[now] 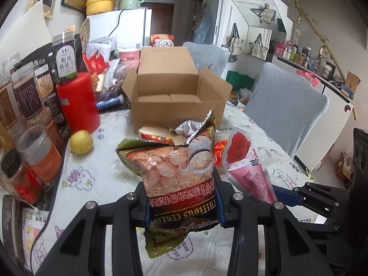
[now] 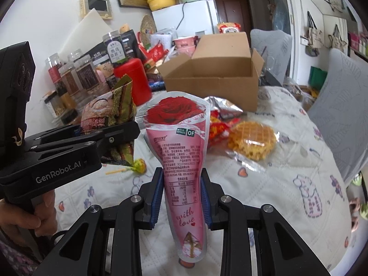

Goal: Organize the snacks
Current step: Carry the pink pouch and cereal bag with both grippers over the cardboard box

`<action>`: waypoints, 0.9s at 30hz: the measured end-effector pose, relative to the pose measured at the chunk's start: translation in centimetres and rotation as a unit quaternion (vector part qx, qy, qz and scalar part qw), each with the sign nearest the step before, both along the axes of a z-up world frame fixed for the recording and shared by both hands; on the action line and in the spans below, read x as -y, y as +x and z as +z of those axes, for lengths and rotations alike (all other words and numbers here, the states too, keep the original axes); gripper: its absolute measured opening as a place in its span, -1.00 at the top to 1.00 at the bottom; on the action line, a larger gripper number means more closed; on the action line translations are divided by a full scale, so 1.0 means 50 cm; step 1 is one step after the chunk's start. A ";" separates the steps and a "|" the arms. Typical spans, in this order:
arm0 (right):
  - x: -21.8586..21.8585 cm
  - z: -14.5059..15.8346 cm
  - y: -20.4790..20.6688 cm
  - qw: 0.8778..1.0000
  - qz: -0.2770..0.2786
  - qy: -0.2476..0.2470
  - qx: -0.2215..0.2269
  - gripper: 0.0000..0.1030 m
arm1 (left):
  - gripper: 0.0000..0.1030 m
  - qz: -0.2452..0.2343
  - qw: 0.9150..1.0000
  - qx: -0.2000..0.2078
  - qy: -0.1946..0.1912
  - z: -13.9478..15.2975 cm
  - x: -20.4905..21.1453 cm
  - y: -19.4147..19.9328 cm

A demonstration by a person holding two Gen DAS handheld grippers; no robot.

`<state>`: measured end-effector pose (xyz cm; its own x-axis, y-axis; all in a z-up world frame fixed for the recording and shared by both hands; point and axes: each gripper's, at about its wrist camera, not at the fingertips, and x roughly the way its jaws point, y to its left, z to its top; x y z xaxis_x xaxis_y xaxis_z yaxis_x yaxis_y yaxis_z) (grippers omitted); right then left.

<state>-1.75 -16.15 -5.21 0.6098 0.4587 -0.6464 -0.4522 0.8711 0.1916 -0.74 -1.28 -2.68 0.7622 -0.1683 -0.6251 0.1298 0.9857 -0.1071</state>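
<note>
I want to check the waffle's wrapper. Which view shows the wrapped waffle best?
The right wrist view: the wrapped waffle lies in full sight on the tablecloth, right of the pink rose pouch. In the left wrist view I cannot make it out; the cereal bag covers that part of the table.

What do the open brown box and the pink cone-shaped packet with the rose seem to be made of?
Open brown box: looks like corrugated cardboard, matte, with creased flaps and raw edges. Pink cone-shaped packet: probably glossy plastic or foil film; it shows shiny highlights and silvery sealed edges.
</note>
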 end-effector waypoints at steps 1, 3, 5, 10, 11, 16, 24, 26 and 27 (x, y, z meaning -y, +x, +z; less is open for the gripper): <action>-0.003 0.007 0.007 1.000 0.001 0.000 0.004 0.43 | 0.22 -0.001 1.000 0.003 0.000 0.005 -0.001 0.005; -0.008 0.021 0.023 1.000 0.003 -0.002 0.010 0.43 | 0.22 -0.003 1.000 0.011 0.001 0.019 -0.004 0.020; -0.013 0.034 0.038 1.000 0.006 -0.004 0.018 0.43 | 0.22 -0.004 1.000 0.017 -0.001 0.030 -0.008 0.037; -0.028 0.077 0.086 0.999 0.013 -0.006 0.042 0.43 | 0.22 -0.009 0.999 0.034 -0.002 0.062 -0.015 0.086; -0.030 0.083 0.094 0.999 0.014 -0.006 0.045 0.43 | 0.22 -0.010 0.999 0.038 -0.001 0.068 -0.015 0.094; -0.043 0.114 0.154 0.998 0.017 -0.004 0.059 0.43 | 0.22 -0.011 0.998 0.055 0.005 0.099 -0.020 0.154; -0.063 0.146 0.266 0.997 0.018 -0.011 0.074 0.43 | 0.22 -0.008 0.998 0.069 0.002 0.129 -0.034 0.269; -0.066 0.153 0.292 0.997 0.019 -0.014 0.080 0.43 | 0.22 -0.008 0.997 0.072 0.005 0.132 -0.032 0.292; -0.067 0.155 0.308 0.996 0.017 -0.015 0.082 0.43 | 0.22 -0.007 0.997 0.073 0.006 0.134 -0.032 0.310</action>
